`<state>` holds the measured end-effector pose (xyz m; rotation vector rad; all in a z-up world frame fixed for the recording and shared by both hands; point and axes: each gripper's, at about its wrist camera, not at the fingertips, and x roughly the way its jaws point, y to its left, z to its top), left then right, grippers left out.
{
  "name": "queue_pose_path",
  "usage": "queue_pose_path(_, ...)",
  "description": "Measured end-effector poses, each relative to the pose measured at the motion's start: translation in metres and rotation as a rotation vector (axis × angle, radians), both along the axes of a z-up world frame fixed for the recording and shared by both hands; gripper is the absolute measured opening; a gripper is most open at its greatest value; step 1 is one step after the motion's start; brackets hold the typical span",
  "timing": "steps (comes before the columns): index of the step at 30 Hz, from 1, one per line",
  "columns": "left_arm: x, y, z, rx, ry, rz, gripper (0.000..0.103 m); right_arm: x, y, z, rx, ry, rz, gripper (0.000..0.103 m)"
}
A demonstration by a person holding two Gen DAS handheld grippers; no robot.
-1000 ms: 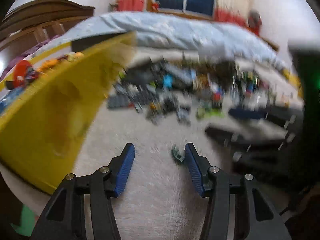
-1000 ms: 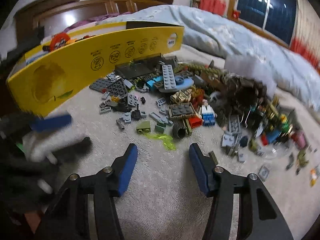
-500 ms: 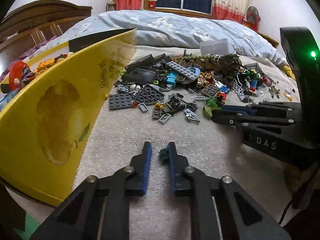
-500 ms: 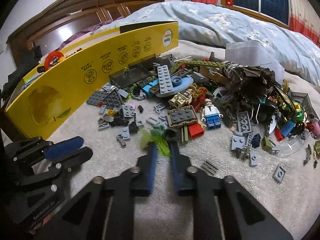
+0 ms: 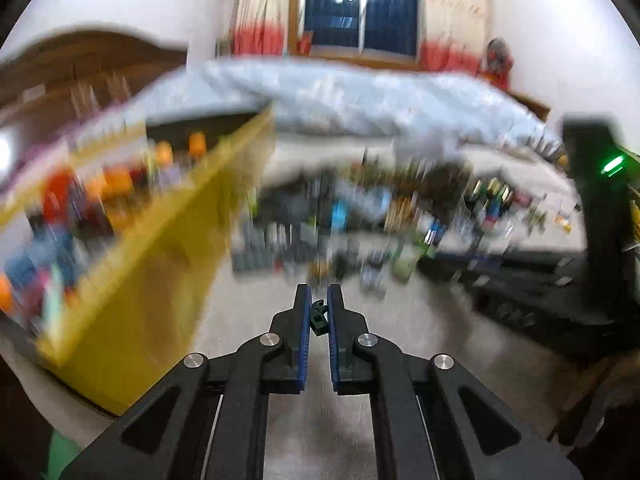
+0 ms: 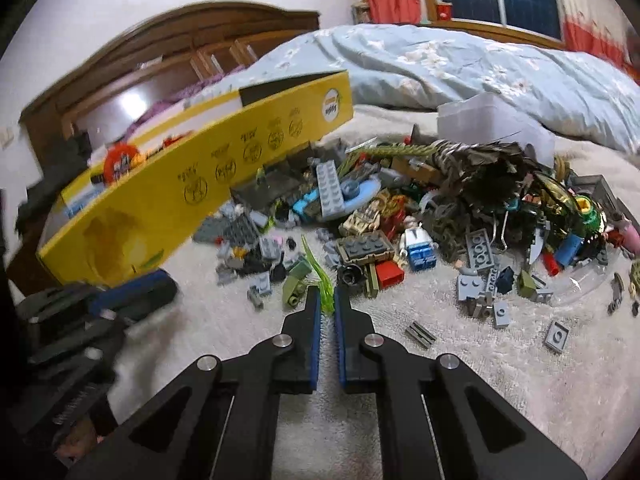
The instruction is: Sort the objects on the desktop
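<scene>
On the pale towel lies a pile of toy bricks (image 6: 362, 246), blurred in the left wrist view (image 5: 340, 216). My left gripper (image 5: 319, 300) is shut on a small dark green piece (image 5: 318, 319) and holds it above the towel. My right gripper (image 6: 327, 300) is low over the towel, its jaws still closing on a translucent lime-green leaf piece (image 6: 318, 270) pinched between the pads. The left gripper (image 6: 132, 294) shows blurred at the left of the right wrist view. The right gripper (image 5: 480, 264) shows dark at the right of the left wrist view.
A long yellow box (image 6: 168, 200) with sorted toys inside stands to the left of the pile and fills the left side of the left wrist view (image 5: 152, 264). A clear plastic tub (image 6: 476, 120) and a blue quilt (image 6: 460, 64) lie behind. Bare towel (image 6: 500, 380) spreads at the front right.
Both grippers went from wide open to shut, the left on the dark green piece and the right on the lime-green leaf. The left gripper has since risen with its piece.
</scene>
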<state>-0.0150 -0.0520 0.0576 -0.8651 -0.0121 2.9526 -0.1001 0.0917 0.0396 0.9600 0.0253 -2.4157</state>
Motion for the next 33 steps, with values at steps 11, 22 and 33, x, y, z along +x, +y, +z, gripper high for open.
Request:
queue_pose_path(11, 0.025, -0.01, 0.059, 0.019, 0.197, 0.024, 0.009, 0.05, -0.018, 0.084, -0.04, 0.268, 0.001, 0.002)
queue_pose_path(22, 0.031, -0.009, 0.065, 0.025, 0.227, 0.02, 0.009, 0.069, -0.036, 0.098, -0.048, 0.317, 0.038, 0.002)
queue_pose_path(33, 0.033, -0.018, 0.066, 0.017, 0.236, 0.04, 0.009, 0.076, -0.051, 0.092, -0.048, 0.332, 0.073, 0.002)
